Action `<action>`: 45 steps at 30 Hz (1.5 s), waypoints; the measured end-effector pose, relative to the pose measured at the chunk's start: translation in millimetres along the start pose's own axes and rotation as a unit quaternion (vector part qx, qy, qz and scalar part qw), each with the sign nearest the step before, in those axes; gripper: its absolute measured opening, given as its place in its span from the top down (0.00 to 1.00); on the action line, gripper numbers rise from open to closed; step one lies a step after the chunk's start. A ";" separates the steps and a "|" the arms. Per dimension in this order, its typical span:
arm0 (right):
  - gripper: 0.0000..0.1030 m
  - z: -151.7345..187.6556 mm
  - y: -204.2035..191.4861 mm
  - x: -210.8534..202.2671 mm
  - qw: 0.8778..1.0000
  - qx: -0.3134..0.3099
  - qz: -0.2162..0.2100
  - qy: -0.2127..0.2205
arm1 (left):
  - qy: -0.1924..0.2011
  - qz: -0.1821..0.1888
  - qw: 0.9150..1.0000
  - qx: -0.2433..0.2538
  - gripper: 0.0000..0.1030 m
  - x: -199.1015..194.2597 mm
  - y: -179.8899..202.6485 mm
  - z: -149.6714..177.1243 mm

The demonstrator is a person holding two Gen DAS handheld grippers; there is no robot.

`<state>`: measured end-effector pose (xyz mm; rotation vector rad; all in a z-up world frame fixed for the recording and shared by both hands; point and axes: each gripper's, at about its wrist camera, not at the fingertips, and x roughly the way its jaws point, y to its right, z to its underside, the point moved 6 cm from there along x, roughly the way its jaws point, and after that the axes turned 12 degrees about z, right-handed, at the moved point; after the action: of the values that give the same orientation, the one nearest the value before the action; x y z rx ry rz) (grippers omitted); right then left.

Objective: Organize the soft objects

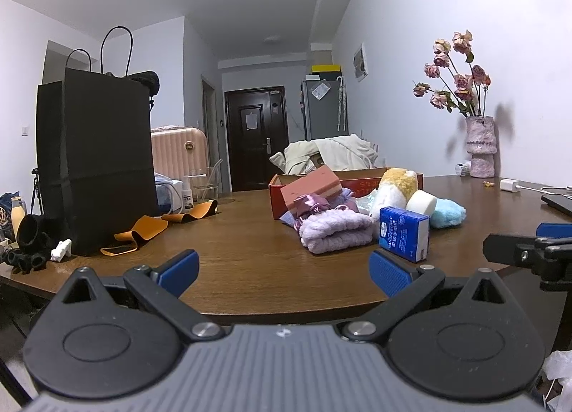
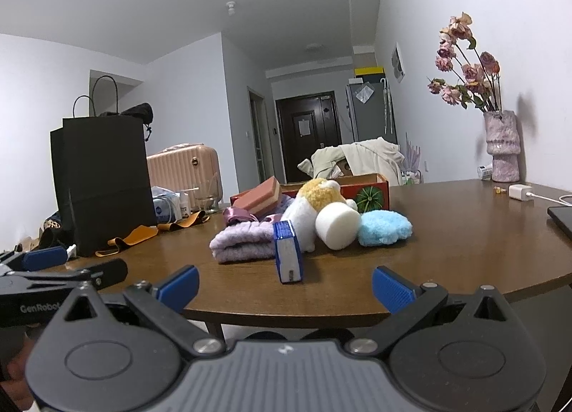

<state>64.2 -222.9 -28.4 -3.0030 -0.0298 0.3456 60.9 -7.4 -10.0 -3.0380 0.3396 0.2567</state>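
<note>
A heap of soft things lies on the brown table (image 1: 250,251) before a red cardboard box (image 1: 361,181): a folded lilac towel (image 1: 336,233), a blue tissue pack (image 1: 404,233), a white and yellow plush toy (image 1: 393,190), a white sponge cylinder (image 1: 422,203), a light blue fluffy pad (image 1: 448,213), a pink sponge block (image 1: 311,188) and a purple satin scrunchie (image 1: 311,204). My left gripper (image 1: 284,272) is open and empty at the near table edge. My right gripper (image 2: 286,287) is open and empty, just short of the tissue pack (image 2: 287,256), towel (image 2: 243,242), plush toy (image 2: 314,204), sponge cylinder (image 2: 338,222) and blue pad (image 2: 384,228).
A tall black paper bag (image 1: 103,162) stands at the left with orange leather strips (image 1: 153,229) at its foot. A pink vase with dried roses (image 1: 481,147) stands at the back right beside a white charger (image 1: 511,185). A dark device (image 1: 557,203) lies at the right edge.
</note>
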 end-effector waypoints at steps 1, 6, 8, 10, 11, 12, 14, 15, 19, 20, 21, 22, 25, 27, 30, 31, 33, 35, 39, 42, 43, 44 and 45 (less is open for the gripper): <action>0.00 0.2 -0.1 0.7 1.000 0.001 0.000 -0.001 | 0.001 0.000 1.000 0.000 0.00 -0.1 0.1 0.1; 0.00 2.1 -0.4 2.2 1.000 0.001 -0.002 -0.006 | -0.001 0.000 1.000 0.000 0.00 -0.4 -0.5 0.0; 0.00 3.2 -0.7 2.4 1.000 0.001 -0.004 -0.010 | -0.001 -0.001 1.000 0.000 0.00 -0.7 -0.6 0.4; 0.00 3.7 -0.6 2.6 1.000 0.003 -0.005 -0.012 | -0.002 -0.002 1.000 0.001 0.00 -0.7 -0.8 0.4; 0.00 3.9 -0.4 2.8 1.000 0.003 -0.006 -0.014 | -0.002 -0.002 1.000 0.001 0.00 -0.6 -0.5 0.5; 0.00 4.1 -0.1 2.7 1.000 0.004 -0.006 -0.015 | -0.002 -0.002 1.000 0.001 0.00 -0.4 -0.4 0.8; 0.00 5.7 0.3 3.6 1.000 0.006 -0.007 -0.020 | -0.004 -0.002 1.000 0.002 0.00 0.0 -0.1 1.3; 0.00 6.6 0.2 3.9 1.000 0.007 -0.008 -0.022 | -0.006 -0.002 1.000 0.003 0.00 0.2 -0.2 1.4; 0.00 5.8 0.4 5.1 1.000 0.009 -0.006 -0.023 | -0.005 -0.004 1.000 0.002 0.00 1.0 -0.2 2.1; 0.00 5.8 0.4 5.4 1.000 0.009 -0.006 -0.023 | -0.006 -0.005 1.000 0.002 0.00 1.1 -0.6 2.4; 0.00 6.2 0.4 5.5 1.000 0.010 -0.007 -0.024 | -0.007 -0.005 1.000 0.002 0.00 1.4 -0.6 2.8; 0.00 7.0 -0.1 5.6 1.000 0.010 -0.007 -0.026 | -0.008 -0.005 1.000 0.002 0.00 1.7 -0.7 3.0; 0.00 8.0 0.9 5.8 1.000 0.009 -0.007 -0.029 | -0.007 -0.005 1.000 0.001 0.00 2.5 -0.5 3.2; 0.00 8.6 1.6 6.5 0.999 0.010 -0.005 -0.031 | -0.008 -0.006 1.000 0.001 0.00 2.8 -0.7 3.5; 0.00 8.2 3.9 7.2 0.999 0.014 -0.002 -0.032 | -0.008 -0.005 1.000 0.002 0.00 3.0 -0.5 3.7; 0.00 7.9 4.7 6.6 0.999 0.015 -0.001 -0.030 | -0.008 -0.005 1.000 0.003 0.00 3.1 -0.4 3.9; 0.00 6.9 5.3 5.6 0.999 0.017 0.000 -0.027 | -0.008 -0.005 1.000 0.005 0.00 3.1 0.3 4.2; 0.00 6.1 5.3 4.8 1.000 0.018 -0.001 -0.024 | -0.006 -0.005 1.000 0.006 0.00 2.5 1.1 3.8; 0.00 4.8 5.5 3.6 1.000 0.018 -0.001 -0.019 | -0.001 -0.005 1.000 0.010 0.00 1.4 2.6 2.8; 0.00 4.2 5.1 4.6 1.000 0.020 -0.002 -0.020 | -0.005 -0.004 1.000 0.010 0.00 2.4 2.8 3.5; 0.00 4.2 4.7 4.5 1.000 0.019 -0.002 -0.020 | -0.006 -0.005 1.000 0.010 0.00 2.2 2.9 3.1; 0.00 4.1 4.2 4.2 1.000 0.018 -0.003 -0.019 | -0.005 -0.005 1.000 0.010 0.00 1.9 3.0 2.8; 0.00 4.0 4.0 3.7 1.000 0.018 -0.004 -0.018 | -0.005 -0.005 1.000 0.010 0.00 1.7 3.2 2.5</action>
<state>67.0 -226.3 -33.5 -2.9605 -0.0374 0.3963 61.4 -10.6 -13.0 -3.0164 0.3233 0.2644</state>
